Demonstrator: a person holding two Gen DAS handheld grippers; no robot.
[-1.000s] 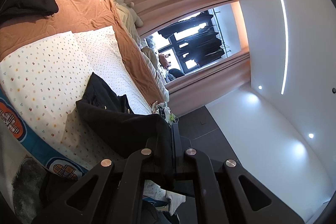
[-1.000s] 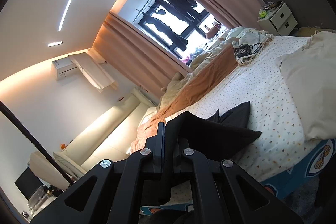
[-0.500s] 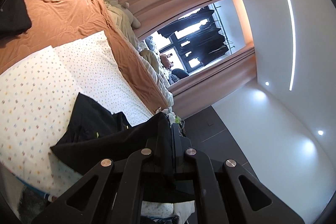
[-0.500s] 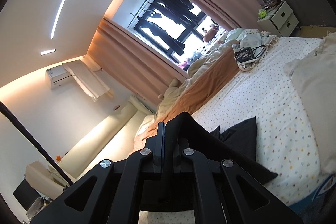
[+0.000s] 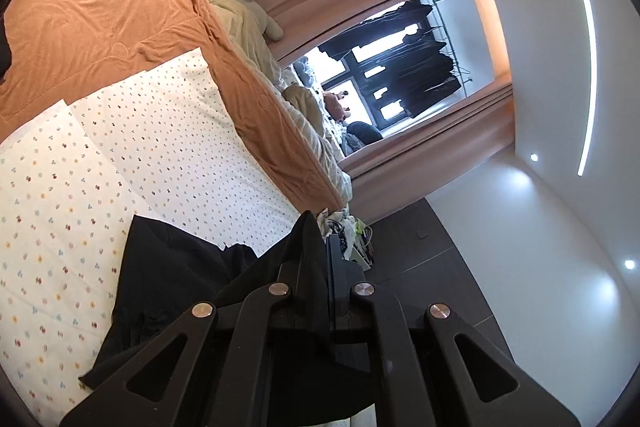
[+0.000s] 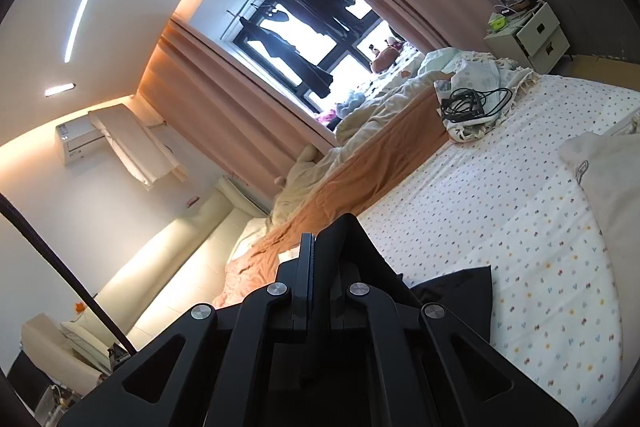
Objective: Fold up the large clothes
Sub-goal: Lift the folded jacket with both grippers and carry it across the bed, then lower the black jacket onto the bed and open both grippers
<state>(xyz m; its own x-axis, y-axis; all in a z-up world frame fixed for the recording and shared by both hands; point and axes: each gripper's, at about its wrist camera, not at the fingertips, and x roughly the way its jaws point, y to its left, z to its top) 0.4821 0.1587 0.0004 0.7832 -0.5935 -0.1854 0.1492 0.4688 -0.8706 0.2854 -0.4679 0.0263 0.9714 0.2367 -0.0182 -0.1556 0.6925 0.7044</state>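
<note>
A garment [image 5: 168, 291] lies on the bed [image 5: 168, 131] near its front edge, pinched in both claws. A blanket [image 5: 100, 11] runs along the far side, cables [image 6: 472, 103] beside it, a nightstand [image 6: 528, 35] beyond the bed's corner.

Both cams sit just behind their own closed fingers, rolled sideways so the room tilts. Left wrist cam looks along the left gripper [image 5: 322, 243] low over the dotted bedsheet [image 5: 168, 147], toward the window [image 5: 384, 79]. Right wrist cam looks along the right gripper [image 6: 316, 247], roughly level, at the same window [image 6: 320, 39]. Shared: sheet, orange blanket [image 5: 100, 15], curtains, black garment [image 5: 172, 287].
</note>
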